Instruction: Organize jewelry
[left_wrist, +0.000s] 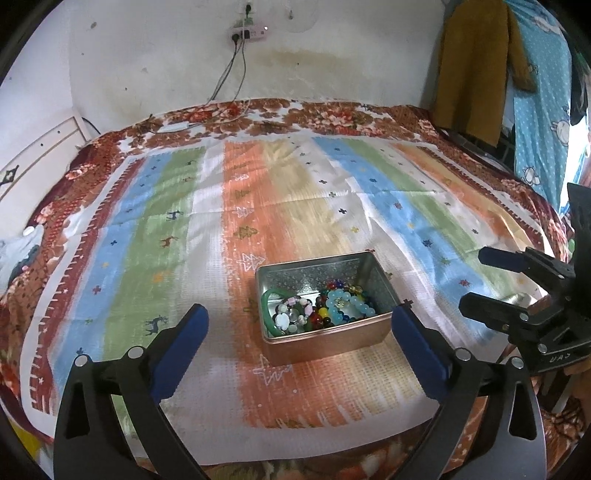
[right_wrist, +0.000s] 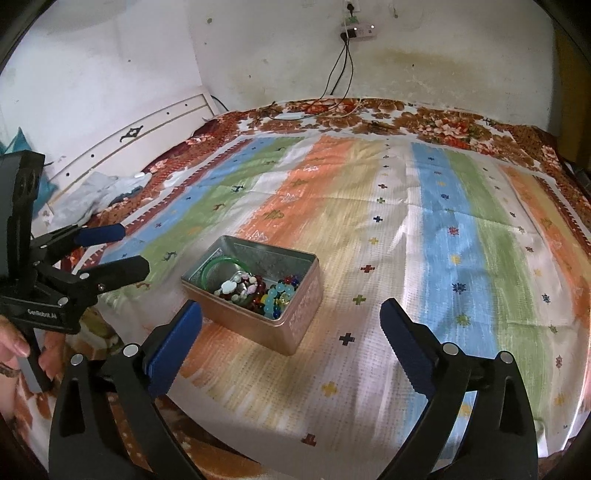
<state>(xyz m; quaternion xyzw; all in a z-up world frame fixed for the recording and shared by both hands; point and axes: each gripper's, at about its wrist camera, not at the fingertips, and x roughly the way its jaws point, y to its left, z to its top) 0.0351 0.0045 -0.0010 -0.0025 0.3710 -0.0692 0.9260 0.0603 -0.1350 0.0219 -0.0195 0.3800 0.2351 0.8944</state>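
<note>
Flanking tin (left_wrist: 325, 306): striped cloth (left_wrist: 166, 229), cables (left_wrist: 231, 74).

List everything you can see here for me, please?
tin box: one, copper outside, silver inside, open on the striped cloth
green bangle: one, inside the tin
bead bracelets: several, pale blue, white, mixed colours, piled in the tin
striped cloth: one, blue, green, orange, white, spread on the bed
floral bedspread: one, brown-red, under the cloth
power strip: one, white, on the wall
left tongs: one pair, black with blue pads, open, empty
right tongs: same, open, empty
</note>
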